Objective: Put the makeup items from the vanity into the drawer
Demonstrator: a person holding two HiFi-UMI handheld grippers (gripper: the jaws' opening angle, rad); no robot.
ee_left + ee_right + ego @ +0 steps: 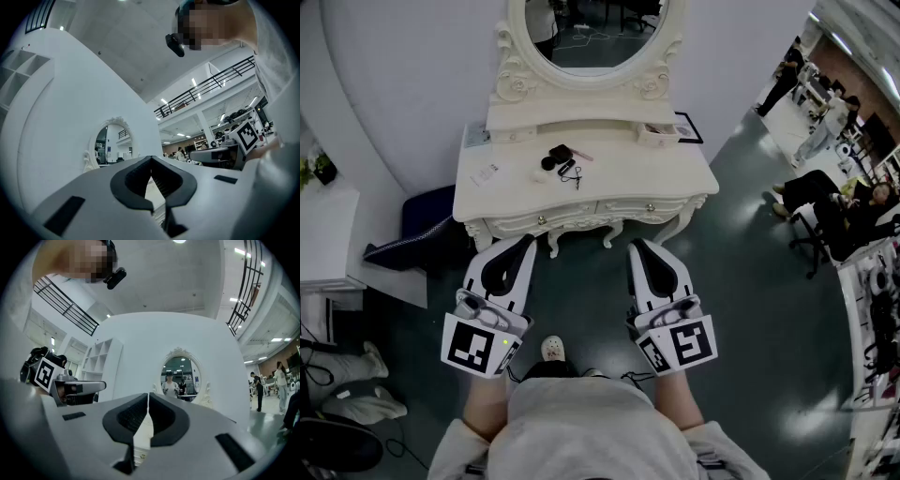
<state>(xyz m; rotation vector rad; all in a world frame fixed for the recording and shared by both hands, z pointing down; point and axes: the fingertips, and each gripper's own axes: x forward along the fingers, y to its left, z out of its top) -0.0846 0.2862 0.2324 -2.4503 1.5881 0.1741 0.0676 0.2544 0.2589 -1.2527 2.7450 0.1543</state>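
Makeup items [561, 161]: small dark cluster mid-counter [675, 176], below the mirror [591, 28]. Probably light, rigid, slick plastic, so pinch each gently across its narrow middle. Drawer [546, 221] looks closed. Left tongs [526, 242] and right tongs [638, 247] are pressed together, empty, held in front of the counter.

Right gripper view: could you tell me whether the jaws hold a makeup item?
No, the white right gripper has its jaws together, nothing between them.
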